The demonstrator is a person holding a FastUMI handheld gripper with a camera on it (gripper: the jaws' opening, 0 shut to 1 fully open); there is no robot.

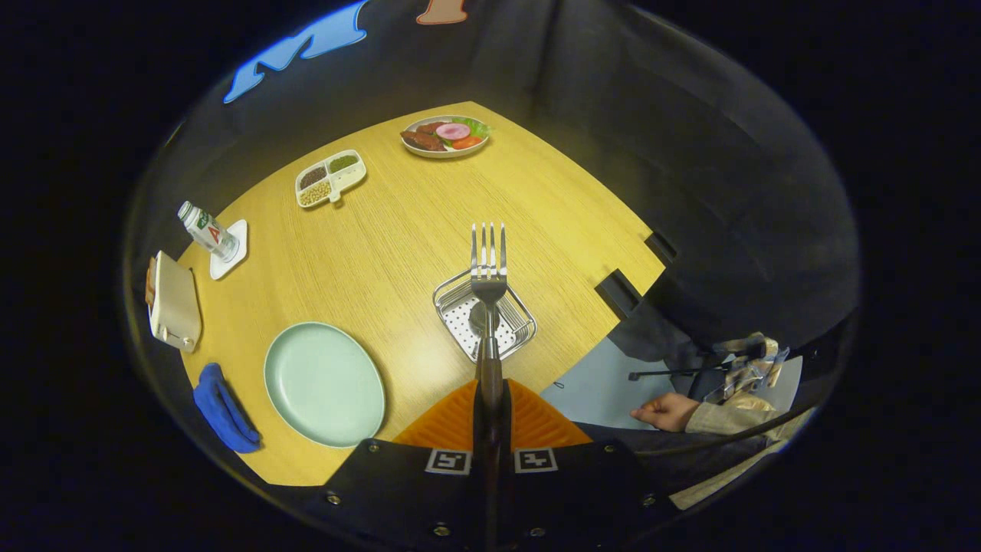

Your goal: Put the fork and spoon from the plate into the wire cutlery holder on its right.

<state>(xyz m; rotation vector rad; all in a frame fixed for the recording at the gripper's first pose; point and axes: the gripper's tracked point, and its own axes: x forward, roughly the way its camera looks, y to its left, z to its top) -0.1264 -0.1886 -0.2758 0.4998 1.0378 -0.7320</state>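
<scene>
My gripper (pixel 490 406) is shut on the dark handle of a metal fork (pixel 488 264), whose tines point away from me. The fork hangs above the wire cutlery holder (pixel 484 313), which stands on the wooden table (pixel 398 230) just ahead of the fingers. Inside the holder I see a spoon (pixel 480 316), partly hidden behind the fork's neck. To the left of the holder lies the pale green plate (pixel 324 383), bare.
A blue cloth (pixel 224 409) lies left of the plate. Further left are a toaster (pixel 175 301) and a bottle (pixel 207 230) on a coaster. A divided dish (pixel 330 178) and a food plate (pixel 445 136) sit at the far side. A person's hand (pixel 665 411) rests right of the table.
</scene>
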